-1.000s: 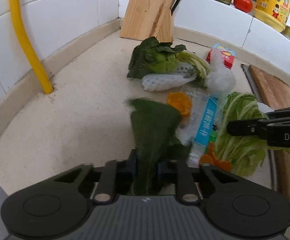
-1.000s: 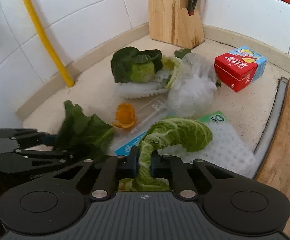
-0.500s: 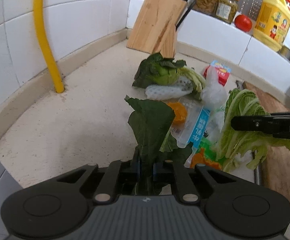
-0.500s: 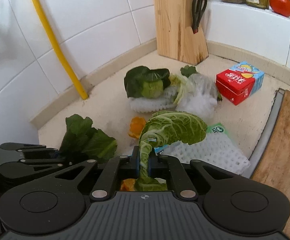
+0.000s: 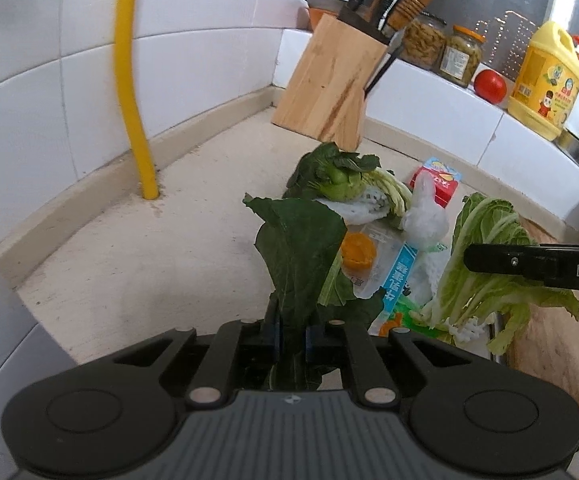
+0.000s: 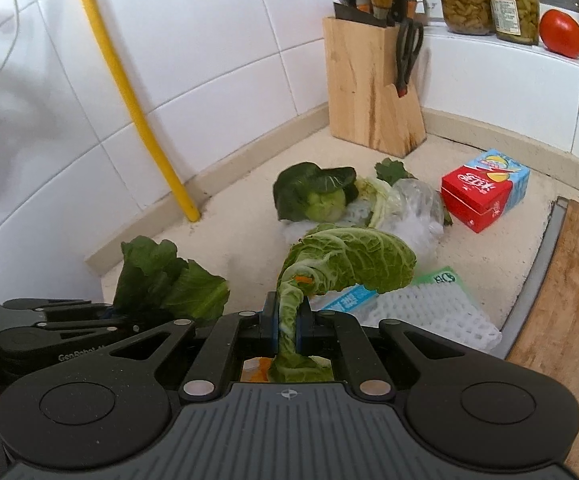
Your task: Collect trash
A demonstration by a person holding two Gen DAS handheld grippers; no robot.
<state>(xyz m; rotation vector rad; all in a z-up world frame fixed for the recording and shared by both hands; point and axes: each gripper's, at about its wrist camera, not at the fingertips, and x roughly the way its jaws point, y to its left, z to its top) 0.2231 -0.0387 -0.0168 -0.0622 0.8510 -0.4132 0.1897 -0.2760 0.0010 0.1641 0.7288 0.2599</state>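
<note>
A: Leaves, both hands. Left gripper (image 5: 289,334) is pinching the dark leaf (image 5: 299,248) by its stem, blade standing up past the fingertips.

B: Right one?

A: Right gripper (image 6: 287,324) is clamping the pale cabbage leaf (image 6: 349,260), stem between the pads, blade curling forward and off to the right.

B: Rest of the trash?

A: Sitting ahead of and below both sets of fingers on the counter (image 5: 137,264): orange peel (image 5: 356,250), plastic wrapper (image 5: 397,276), red carton (image 6: 483,192). Left fingers are looking nearer the peel, I'd guess.

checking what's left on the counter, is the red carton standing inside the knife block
No, the red carton lies on the counter, apart from the knife block.
</note>
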